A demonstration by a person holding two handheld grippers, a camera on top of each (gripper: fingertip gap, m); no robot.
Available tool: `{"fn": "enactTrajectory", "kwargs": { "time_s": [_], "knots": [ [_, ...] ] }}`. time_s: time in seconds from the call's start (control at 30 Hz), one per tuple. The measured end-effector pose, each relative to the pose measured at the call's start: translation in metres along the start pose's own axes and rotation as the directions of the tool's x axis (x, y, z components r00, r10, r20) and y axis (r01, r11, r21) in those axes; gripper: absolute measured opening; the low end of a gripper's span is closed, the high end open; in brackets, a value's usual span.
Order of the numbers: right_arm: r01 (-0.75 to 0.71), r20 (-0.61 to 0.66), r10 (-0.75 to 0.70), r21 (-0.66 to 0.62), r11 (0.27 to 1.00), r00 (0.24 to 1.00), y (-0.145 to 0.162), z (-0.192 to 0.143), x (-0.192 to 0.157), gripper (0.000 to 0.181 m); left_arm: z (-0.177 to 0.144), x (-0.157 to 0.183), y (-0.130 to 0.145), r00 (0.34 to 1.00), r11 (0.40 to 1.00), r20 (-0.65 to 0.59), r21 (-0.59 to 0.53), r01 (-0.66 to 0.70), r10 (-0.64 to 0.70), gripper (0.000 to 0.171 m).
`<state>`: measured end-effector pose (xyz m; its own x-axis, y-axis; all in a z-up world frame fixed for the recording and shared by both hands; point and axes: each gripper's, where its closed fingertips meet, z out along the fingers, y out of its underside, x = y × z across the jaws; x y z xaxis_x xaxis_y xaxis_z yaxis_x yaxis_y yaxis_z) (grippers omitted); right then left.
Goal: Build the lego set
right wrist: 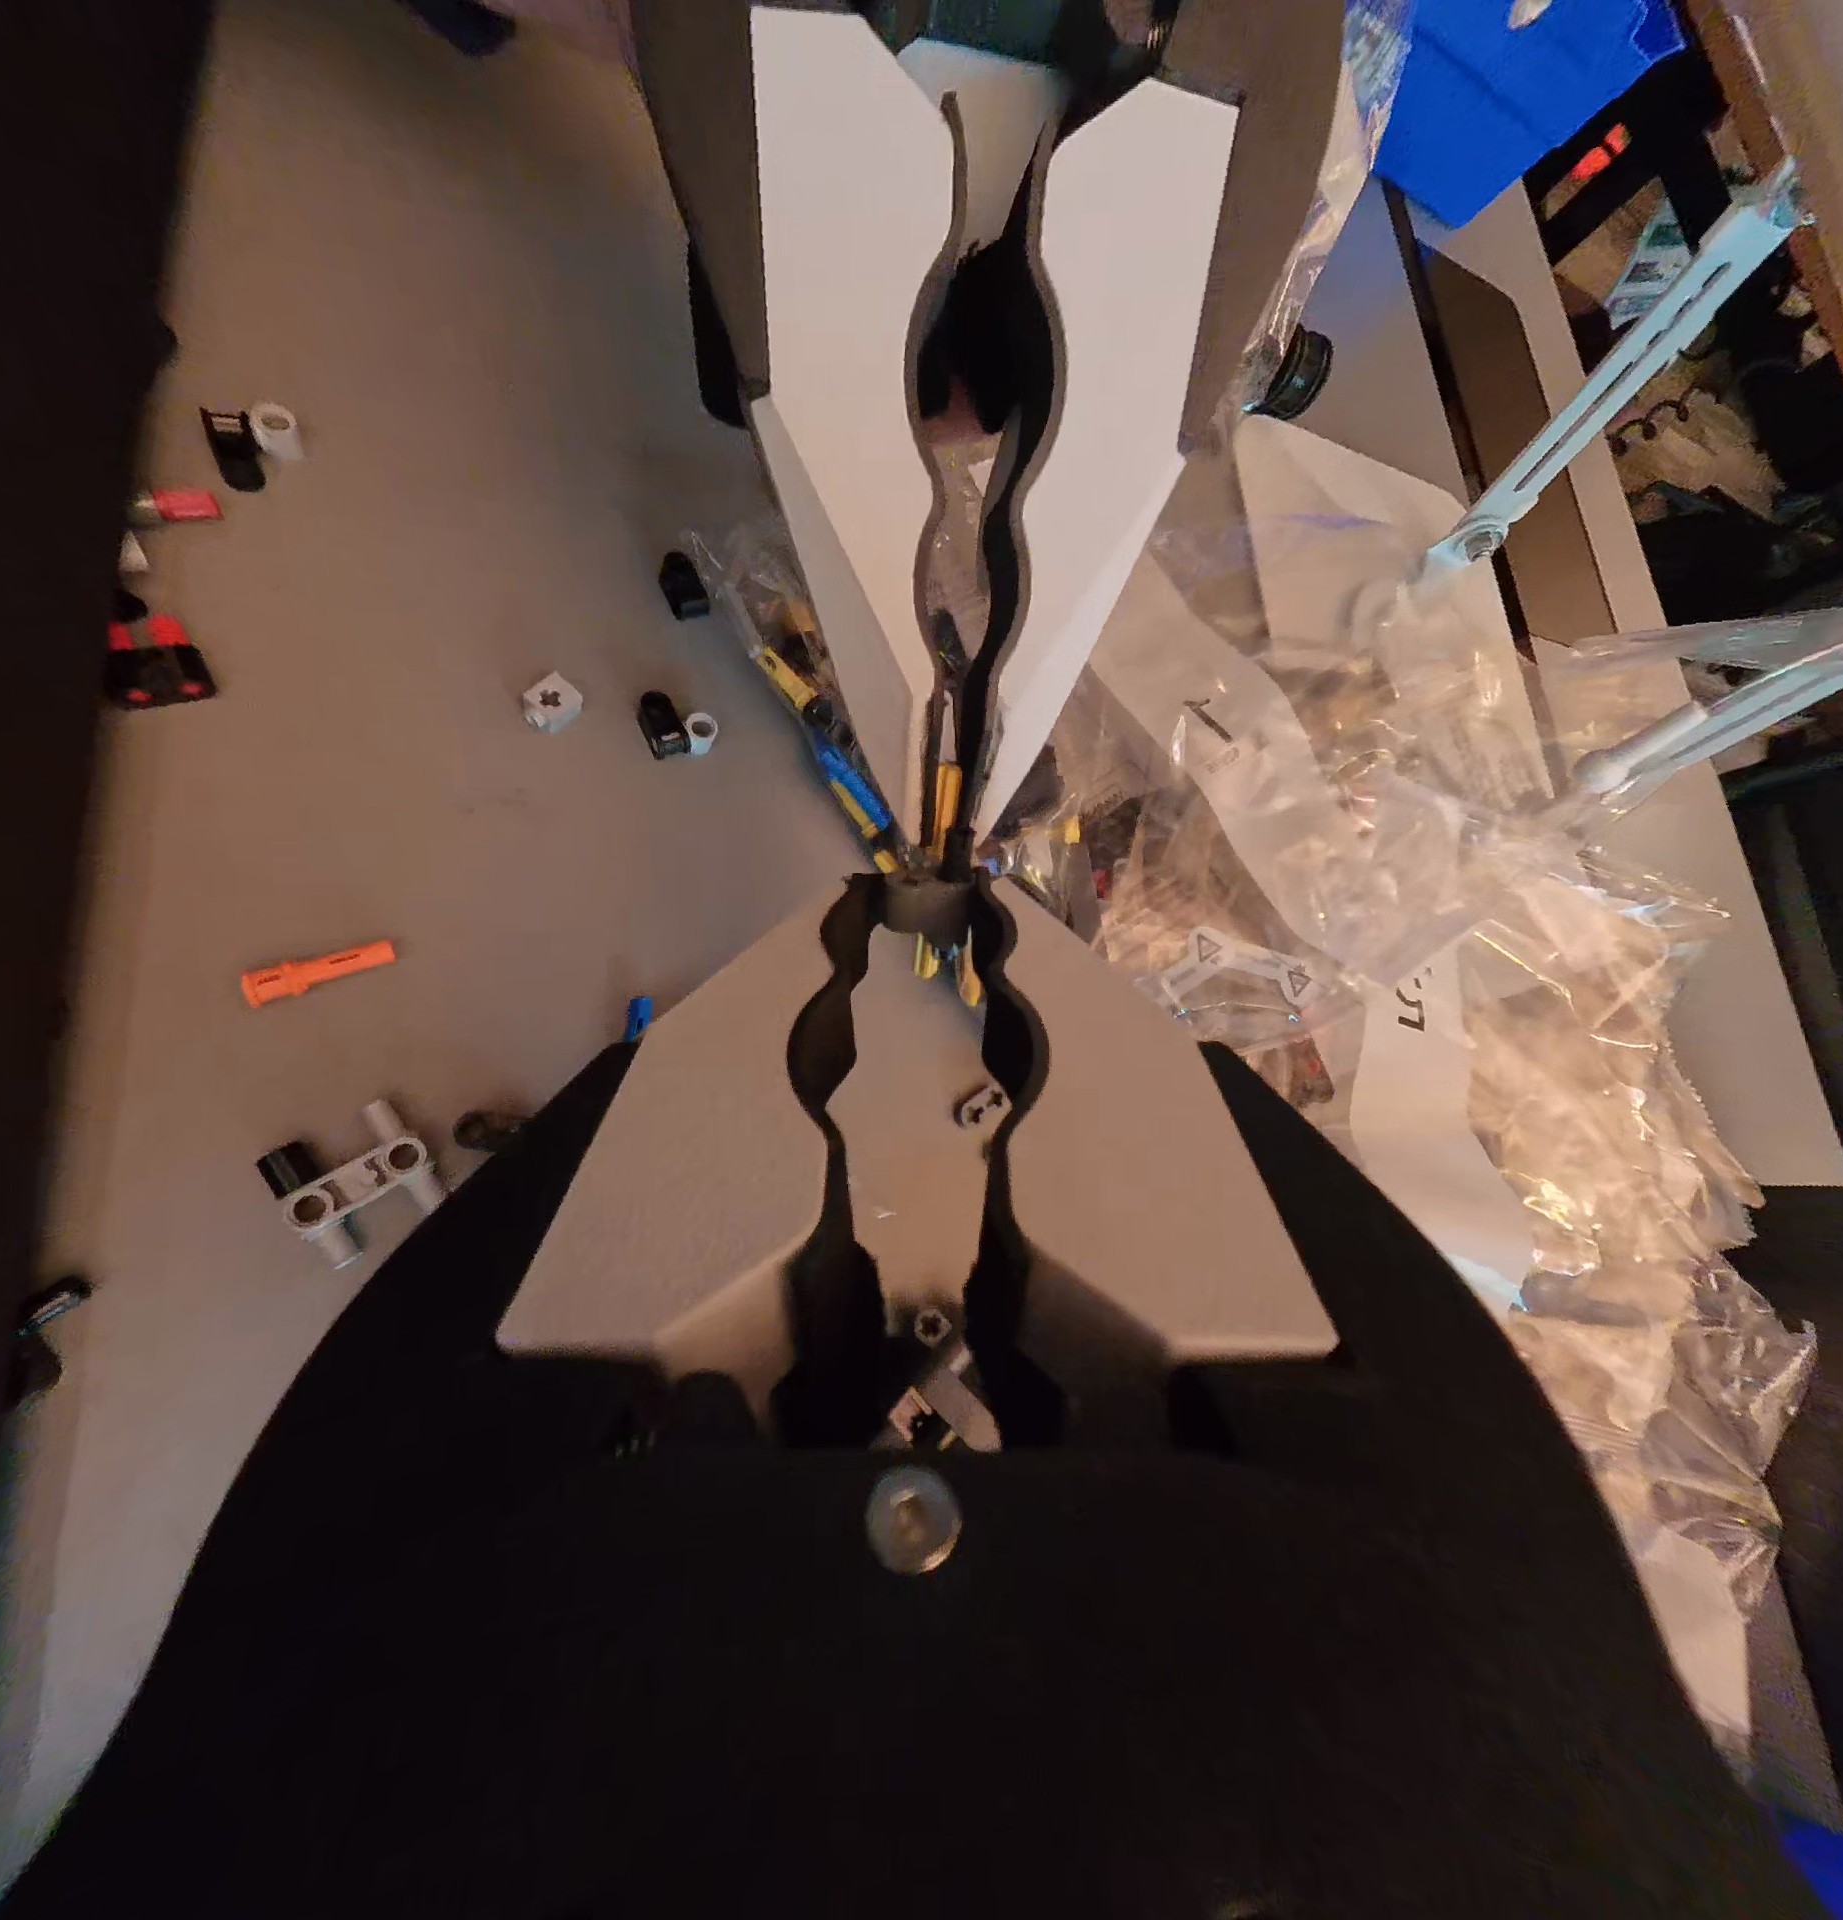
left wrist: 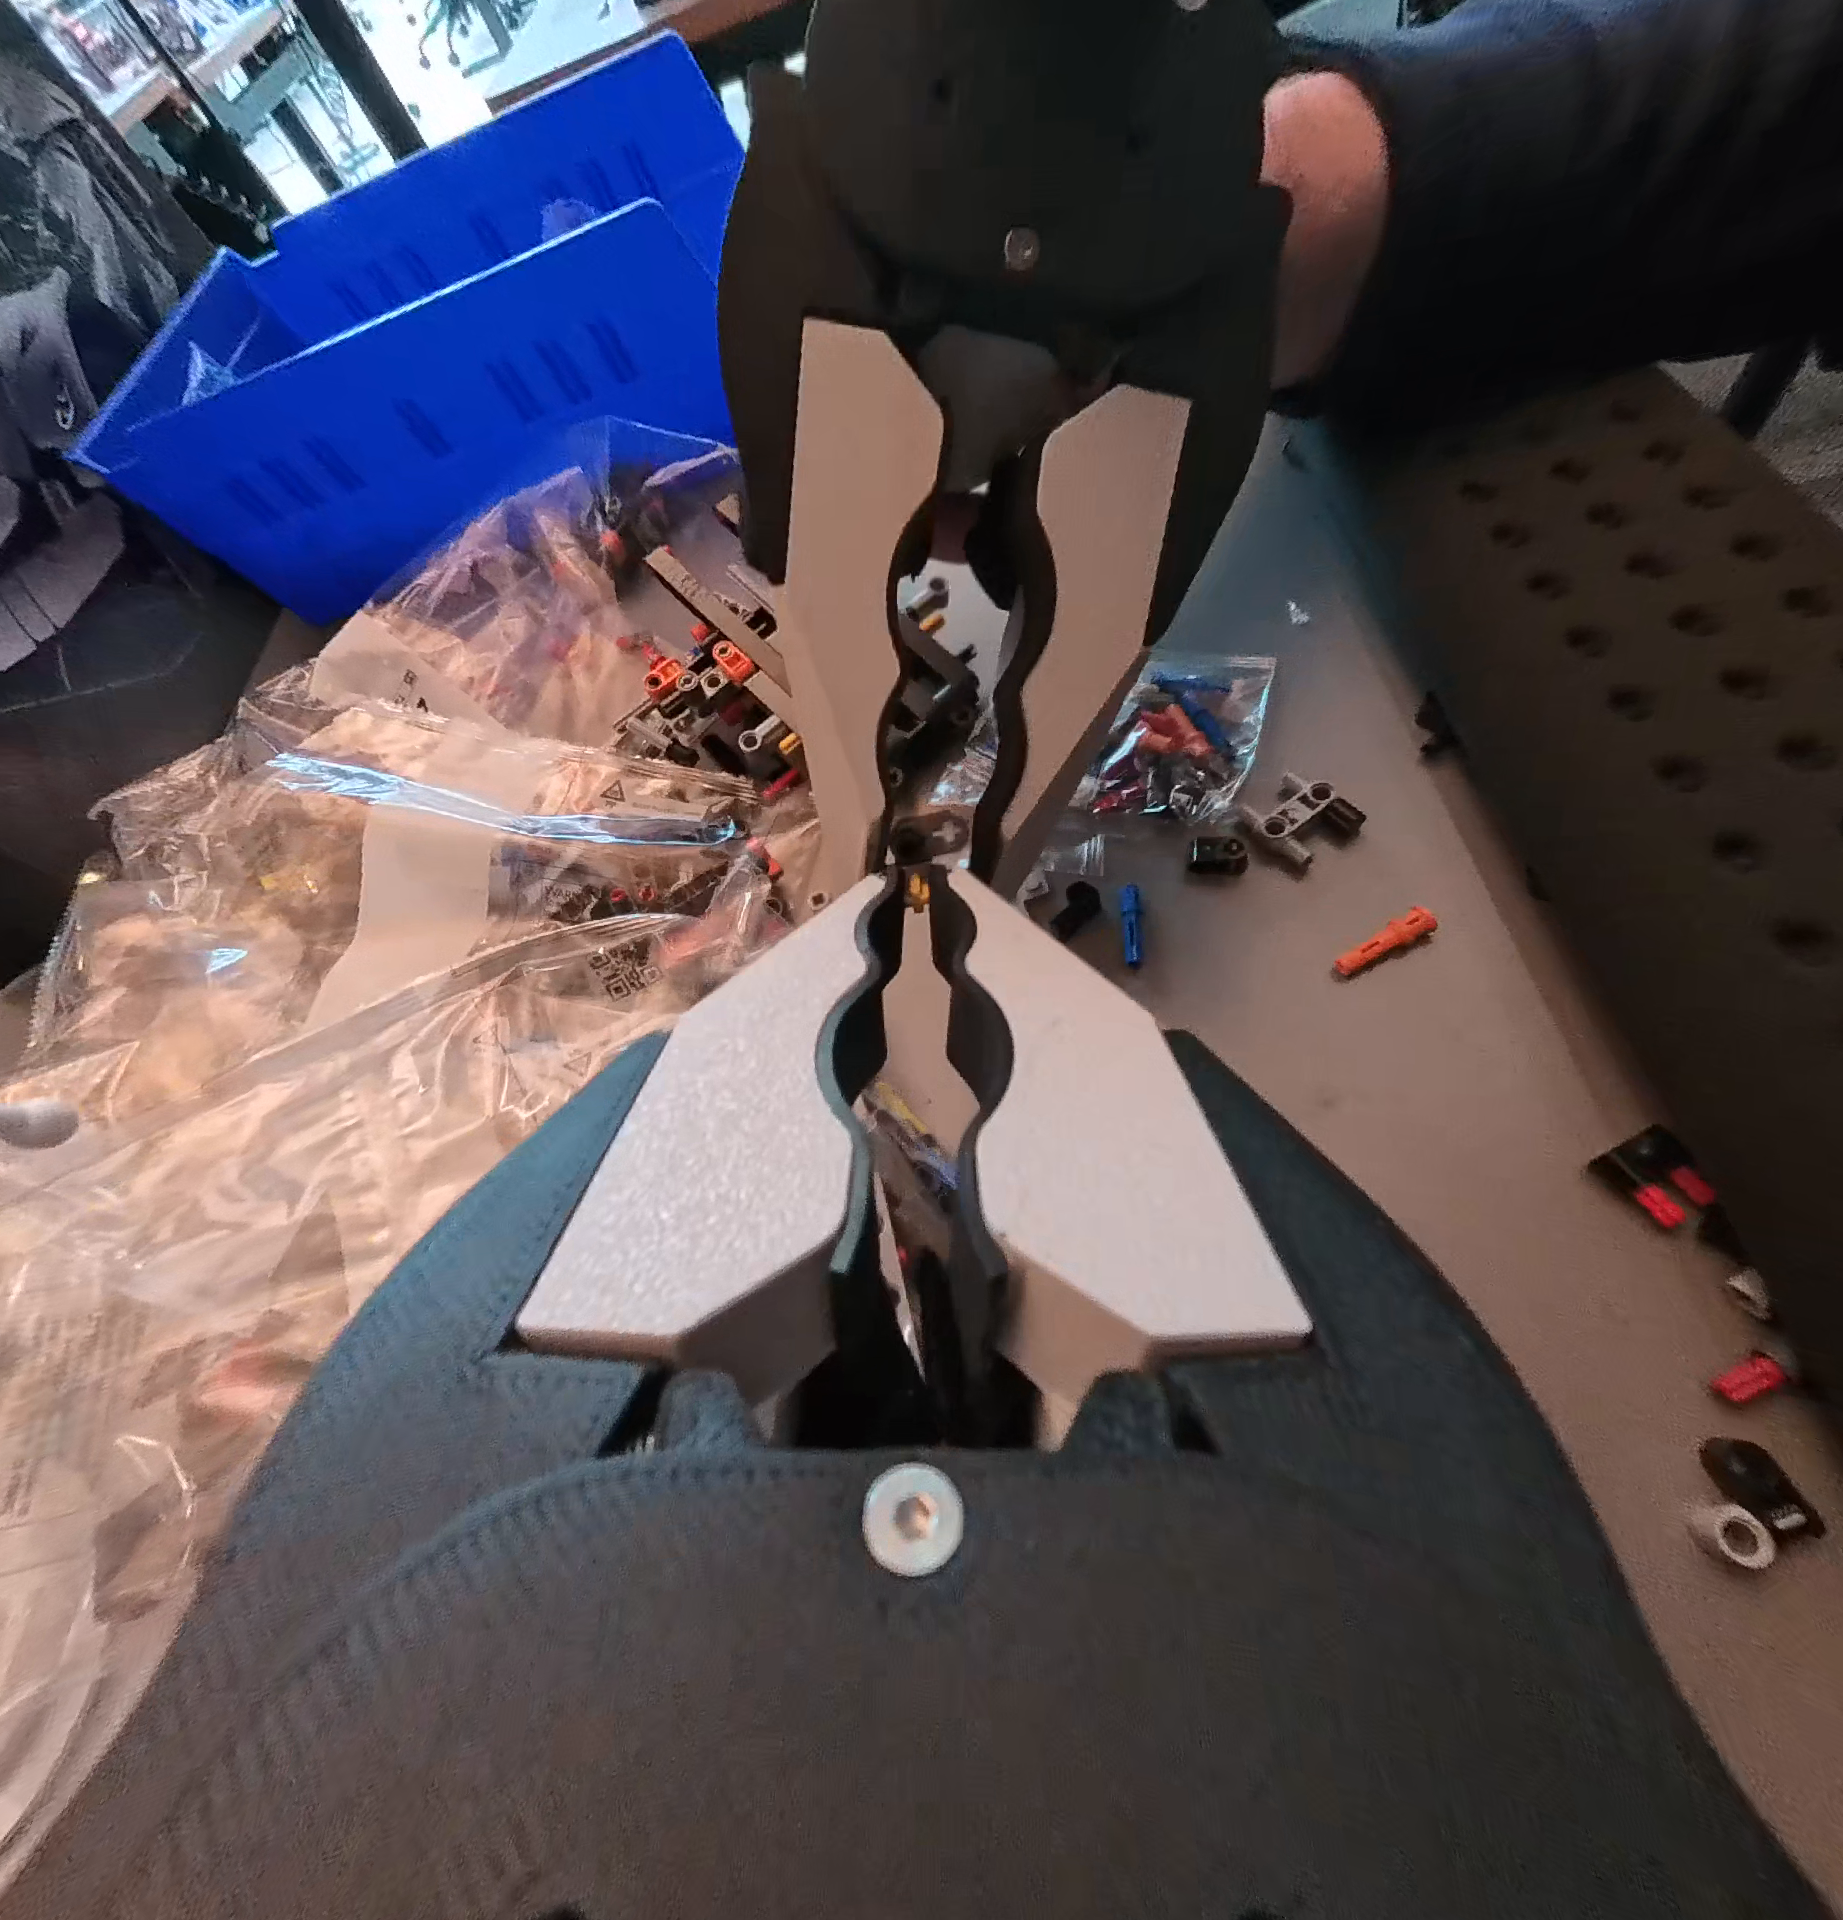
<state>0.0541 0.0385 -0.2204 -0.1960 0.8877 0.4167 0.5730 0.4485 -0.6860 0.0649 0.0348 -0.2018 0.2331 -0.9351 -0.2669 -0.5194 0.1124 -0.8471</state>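
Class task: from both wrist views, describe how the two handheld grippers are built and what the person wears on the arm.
Each gripper, left and right, has a textured black 3D-printed body with a silver screw, two pale grey wedge-shaped fingers and wavy black rubber pads along the inner edges. No cables show. The person's arm behind the right gripper wears a dark long sleeve.

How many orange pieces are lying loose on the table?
1. A single orange pin lies alone on the grey table, right of the blue pin. More orange bits sit on the half-built model and may hide inside bags.
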Motion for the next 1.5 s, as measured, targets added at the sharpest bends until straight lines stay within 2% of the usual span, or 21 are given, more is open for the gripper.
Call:
{"fn": "enactTrajectory", "kwargs": {
  "time_s": [0.13,0.2,0.27,0.73,1.1,1.3,1.5],
  "knots": [
    [-0.051,0.011,0.051,-0.003,0.999,0.999,0.003,0.000,0.002,0.019,-0.006,0.000,-0.010,0.999,0.996,-0.027,0.080,0.031,-0.029,0.003],
    [-0.030,0.005,0.030,0.018,0.999,1.000,-0.002,-0.004,0.002,0.005,-0.008,0.002,-0.012,0.998,0.994,-0.046,0.103,0.036,-0.032,0.003],
    [-0.015,-0.002,0.015,0.006,1.000,1.000,-0.002,-0.005,0.002,0.004,-0.008,0.002,-0.012,0.998,0.992,-0.051,0.117,0.038,-0.032,0.003],
    [0.026,-0.027,-0.028,-0.054,0.998,0.999,0.002,-0.005,0.002,0.003,-0.005,0.004,-0.003,0.998,0.995,-0.060,0.094,0.025,-0.020,0.003],
    [0.027,-0.031,-0.028,-0.034,0.999,0.999,0.000,-0.006,0.003,0.003,-0.004,0.003,-0.001,0.999,0.996,-0.050,0.083,0.012,-0.008,0.003],
    [0.005,-0.012,-0.005,-0.004,1.000,1.000,-0.004,-0.006,0.001,0.020,-0.006,-0.003,-0.001,1.000,0.996,-0.023,0.084,0.014,-0.012,0.003],
    [-0.029,-0.014,0.029,-0.002,1.000,0.999,-0.004,-0.005,0.003,0.022,-0.005,-0.003,-0.002,1.000,0.997,-0.014,0.079,0.003,-0.002,0.003]
  ]
}}
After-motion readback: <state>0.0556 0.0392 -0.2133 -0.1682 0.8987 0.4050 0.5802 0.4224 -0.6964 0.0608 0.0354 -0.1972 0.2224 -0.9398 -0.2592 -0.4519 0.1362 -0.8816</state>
